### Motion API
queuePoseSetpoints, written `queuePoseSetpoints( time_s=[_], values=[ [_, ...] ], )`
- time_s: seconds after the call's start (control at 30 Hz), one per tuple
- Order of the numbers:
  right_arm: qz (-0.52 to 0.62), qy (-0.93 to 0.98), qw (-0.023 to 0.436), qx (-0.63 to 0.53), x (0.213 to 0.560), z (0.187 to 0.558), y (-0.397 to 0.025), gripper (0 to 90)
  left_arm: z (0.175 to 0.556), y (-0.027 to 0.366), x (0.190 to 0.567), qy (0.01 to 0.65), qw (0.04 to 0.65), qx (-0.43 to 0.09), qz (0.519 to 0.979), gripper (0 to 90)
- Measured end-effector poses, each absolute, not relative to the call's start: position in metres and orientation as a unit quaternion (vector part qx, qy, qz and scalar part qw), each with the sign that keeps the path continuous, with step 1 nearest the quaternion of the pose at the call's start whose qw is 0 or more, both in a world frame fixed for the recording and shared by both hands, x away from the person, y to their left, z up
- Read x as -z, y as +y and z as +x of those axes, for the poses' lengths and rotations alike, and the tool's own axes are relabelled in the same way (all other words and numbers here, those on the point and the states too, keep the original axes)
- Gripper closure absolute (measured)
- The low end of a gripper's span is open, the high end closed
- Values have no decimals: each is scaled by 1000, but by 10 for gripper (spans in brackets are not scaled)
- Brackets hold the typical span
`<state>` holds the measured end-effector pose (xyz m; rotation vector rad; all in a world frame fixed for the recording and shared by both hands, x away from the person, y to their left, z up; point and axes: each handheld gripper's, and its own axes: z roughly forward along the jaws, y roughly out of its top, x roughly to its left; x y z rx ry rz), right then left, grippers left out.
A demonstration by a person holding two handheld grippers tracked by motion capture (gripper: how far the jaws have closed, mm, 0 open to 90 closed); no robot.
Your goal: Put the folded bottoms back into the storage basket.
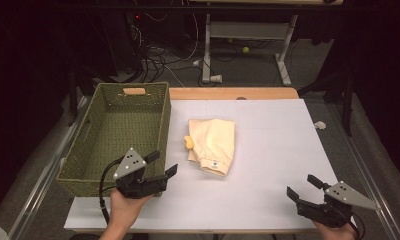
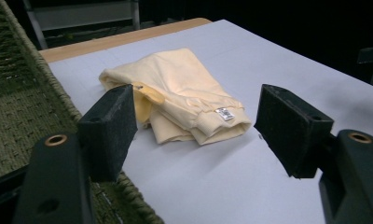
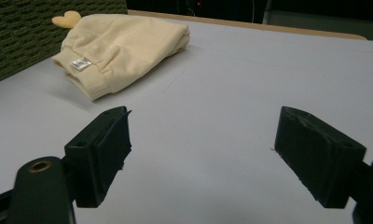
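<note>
A folded cream garment (image 1: 212,145) lies flat at the centre of the high view, just right of the green basket (image 1: 88,150). The left gripper (image 1: 163,164), lower left, and the right gripper (image 1: 302,188), lower right, both hold their jaws wide apart, empty

I noted a table (image 1: 268,165) with a pale grey top, a strip of bare wood (image 1: 228,93) showing along its far edge. The floor (image 1: 333,150) around it was grey carpet. Beyond stood a desk frame (image 1: 248,30) on white legs, with loose cables (image 1: 158,60) trailing across the floor to its left. A small yellow ball (image 1: 245,49) lay under that frame. The back of the room was dark; light fell mainly on the tabletop.
</note>
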<state>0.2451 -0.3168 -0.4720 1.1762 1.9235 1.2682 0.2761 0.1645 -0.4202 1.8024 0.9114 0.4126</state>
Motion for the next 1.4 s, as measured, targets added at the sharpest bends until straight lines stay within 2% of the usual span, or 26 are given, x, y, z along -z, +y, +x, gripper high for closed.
queuePoseSetpoints(
  time_s=[0.57,1.03,1.1,1.4],
  values=[
    [435,716,273,-473,472,245,-317,192,283,134,423,360,510,-161,764,273],
    [435,717,272,-472,472,245,-316,192,296,109,425,368,481,-151,782,272],
    [435,717,272,-472,472,245,-317,192,300,105,425,372,475,-143,785,244],
    [434,717,272,-473,472,245,-316,192,310,93,425,378,455,-137,794,223]
  ],
)
